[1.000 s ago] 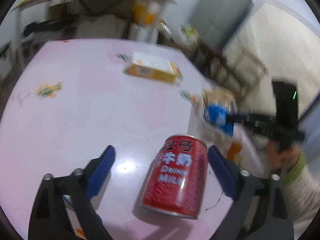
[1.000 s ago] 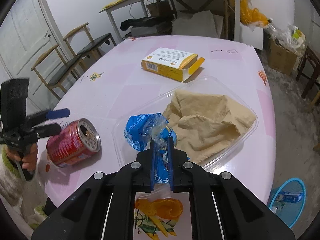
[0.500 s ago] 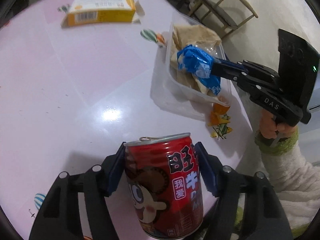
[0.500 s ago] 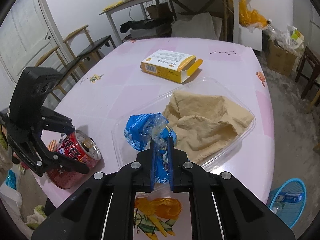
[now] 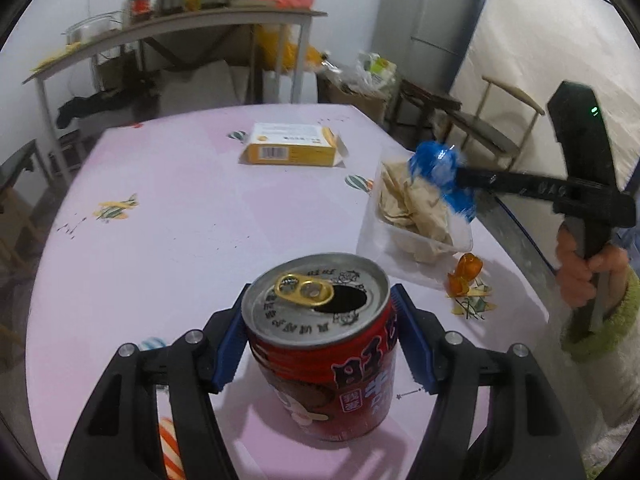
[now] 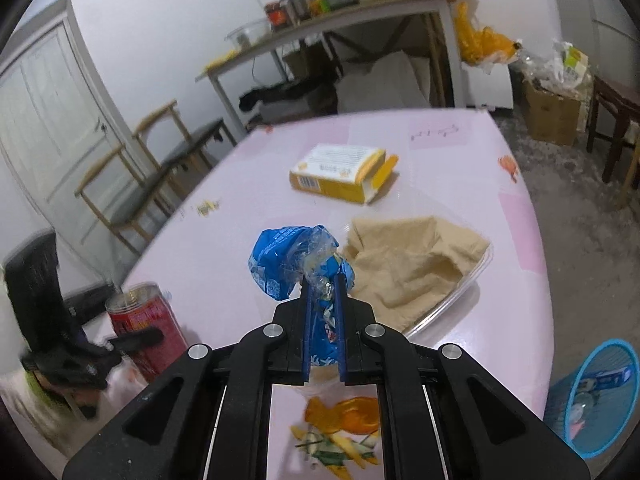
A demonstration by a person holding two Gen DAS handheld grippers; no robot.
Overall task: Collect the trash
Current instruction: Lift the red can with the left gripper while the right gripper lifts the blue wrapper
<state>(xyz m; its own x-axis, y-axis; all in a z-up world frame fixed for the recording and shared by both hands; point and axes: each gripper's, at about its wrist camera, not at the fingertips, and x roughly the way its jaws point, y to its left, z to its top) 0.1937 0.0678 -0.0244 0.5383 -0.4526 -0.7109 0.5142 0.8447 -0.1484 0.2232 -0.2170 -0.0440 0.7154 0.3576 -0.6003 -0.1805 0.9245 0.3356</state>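
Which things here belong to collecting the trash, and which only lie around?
Belonging to the job:
red can, in left claw
blue wrapper, in right claw
yellow box
tray with paper
blue bin

Lying around:
shelf jars
chairs

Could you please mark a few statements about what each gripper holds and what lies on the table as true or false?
1. The left gripper is closed on the red can. True.
2. The can lies on its side. False: it stands upright, its opened top facing up.
3. The right gripper pinches a blue wrapper. True.
4. The yellow box sits inside the clear tray. False: it lies on the pink table, apart from the tray.
5. The tray holds crumpled tan paper. True.
6. The blue basket stands on the table. False: it is on the floor.
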